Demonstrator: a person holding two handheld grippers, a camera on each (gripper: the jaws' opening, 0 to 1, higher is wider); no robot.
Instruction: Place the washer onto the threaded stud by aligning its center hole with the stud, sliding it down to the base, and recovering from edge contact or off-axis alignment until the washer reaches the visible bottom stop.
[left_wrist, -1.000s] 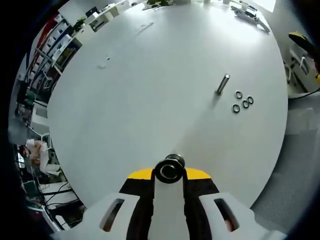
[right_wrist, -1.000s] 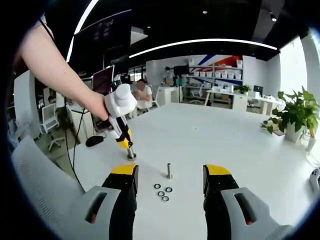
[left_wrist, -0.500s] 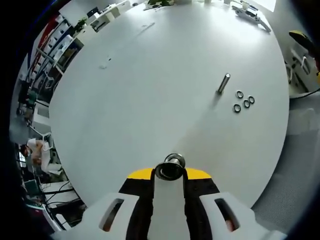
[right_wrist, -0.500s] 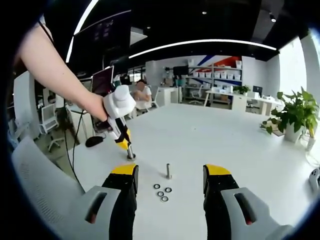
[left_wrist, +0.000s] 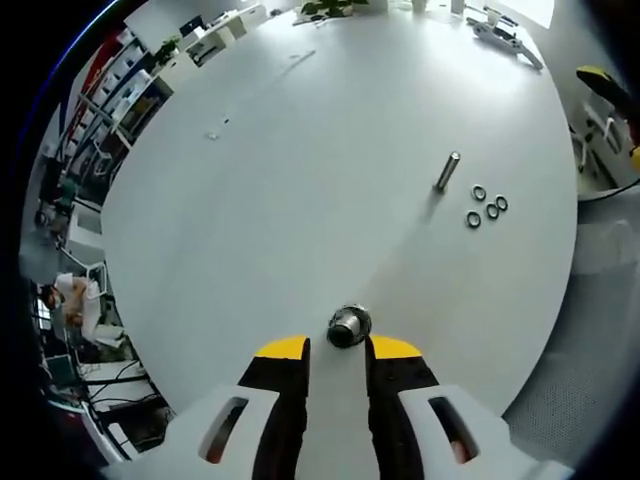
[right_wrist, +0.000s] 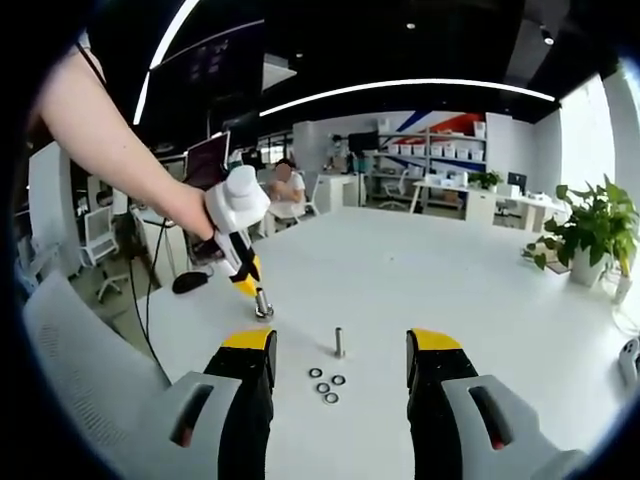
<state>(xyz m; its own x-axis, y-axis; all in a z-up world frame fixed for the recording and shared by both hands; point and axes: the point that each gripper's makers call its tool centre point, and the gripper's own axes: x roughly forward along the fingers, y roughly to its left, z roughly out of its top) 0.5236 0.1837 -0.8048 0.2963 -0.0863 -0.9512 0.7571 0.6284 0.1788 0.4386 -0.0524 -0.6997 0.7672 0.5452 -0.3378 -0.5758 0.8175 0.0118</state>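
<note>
Left fingers (left_wrist: 337, 350) clamp cylinder (left_wrist: 348, 326); right fingers (right_wrist: 338, 345) apart; four washers (right_wrist: 325, 384), one stud (right_wrist: 339, 341).

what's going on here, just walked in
A person works at a round white table with a gripper in each hand. The left gripper is shut on a short silver metal cylinder just above the tabletop. An upright silver threaded stud stands bare, with four small metal washers loose beside it. The right gripper is open, empty, facing the stud.
</note>
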